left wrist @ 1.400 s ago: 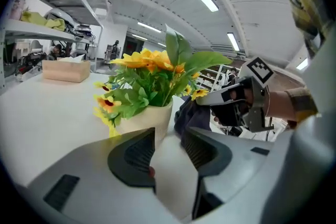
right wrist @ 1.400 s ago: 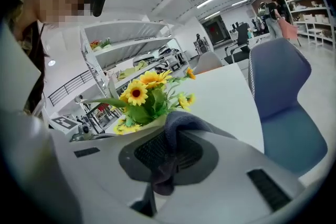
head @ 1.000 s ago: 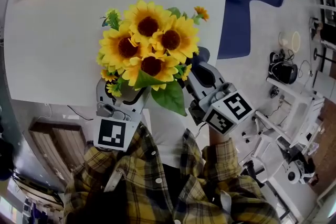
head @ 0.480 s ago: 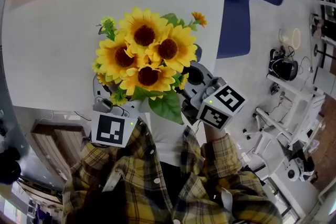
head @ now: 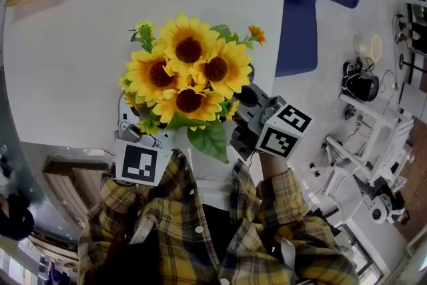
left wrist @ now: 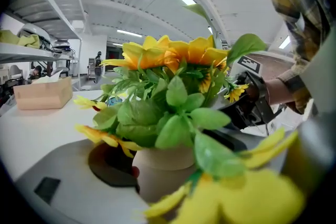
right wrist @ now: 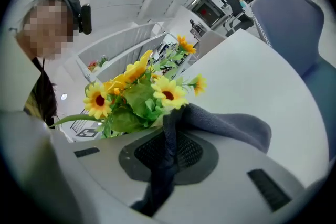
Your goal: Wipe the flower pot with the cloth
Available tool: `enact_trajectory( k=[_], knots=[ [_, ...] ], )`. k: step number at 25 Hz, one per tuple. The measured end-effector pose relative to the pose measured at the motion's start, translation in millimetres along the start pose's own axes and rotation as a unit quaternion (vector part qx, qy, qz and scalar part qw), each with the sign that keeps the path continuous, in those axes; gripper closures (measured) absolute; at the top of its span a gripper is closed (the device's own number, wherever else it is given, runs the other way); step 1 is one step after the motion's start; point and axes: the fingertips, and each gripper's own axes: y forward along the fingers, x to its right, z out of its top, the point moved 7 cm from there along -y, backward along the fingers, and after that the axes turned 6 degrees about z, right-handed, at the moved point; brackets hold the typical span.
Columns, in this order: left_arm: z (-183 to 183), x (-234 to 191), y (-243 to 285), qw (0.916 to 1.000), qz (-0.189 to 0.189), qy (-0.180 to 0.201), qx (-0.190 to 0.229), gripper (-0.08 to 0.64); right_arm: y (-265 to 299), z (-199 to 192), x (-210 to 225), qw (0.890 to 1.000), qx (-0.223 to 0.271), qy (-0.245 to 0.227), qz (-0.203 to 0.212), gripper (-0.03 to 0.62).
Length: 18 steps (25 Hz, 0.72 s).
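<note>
1. Left gripper view: your left gripper (left wrist: 178, 178) has just been opening its jaws, and they stand wide. The pot (left wrist: 165, 168) is between them, close to the left-hand pad. Petals hide the other pad, and I judge there is no squeeze on the pot.
2. Right gripper view: your right gripper (right wrist: 170, 131) is pinched on the cloth (right wrist: 226, 126), which runs up between the jaws and flops over the tip.
3. The pot is upright and seems to stand on the table (head: 80, 43) near its front edge. In the head view it is buried under the flowers (head: 187, 73).
4. From the cloth, the pot lies to the left and low, beneath the blooms. Its long axis is vertical, so its wall faces the cloth side-on.
5. Your right gripper is just beside the pot's free flank. As I judge it, the wipe calls for bringing the cloth in under the leaves, not down from above.
</note>
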Motion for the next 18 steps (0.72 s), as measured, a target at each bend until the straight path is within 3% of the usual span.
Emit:
enact_trajectory(
  k=[8,14,18],
  knots=[
    [0,-7,0,0.9991,-0.036,0.021,-0.007,0.157,1,13,8,1.0,-0.022,-0.006,0.0,0.575],
    [2,-10,2,0.998,-0.054,0.031,-0.016,0.16,-2,24,19,1.0,-0.015,0.027,-0.001,0.575],
    [-1,-12,1,0.9975,-0.063,0.029,-0.011,0.16,3,33,27,0.999,-0.024,0.025,0.009,0.575]
  ],
)
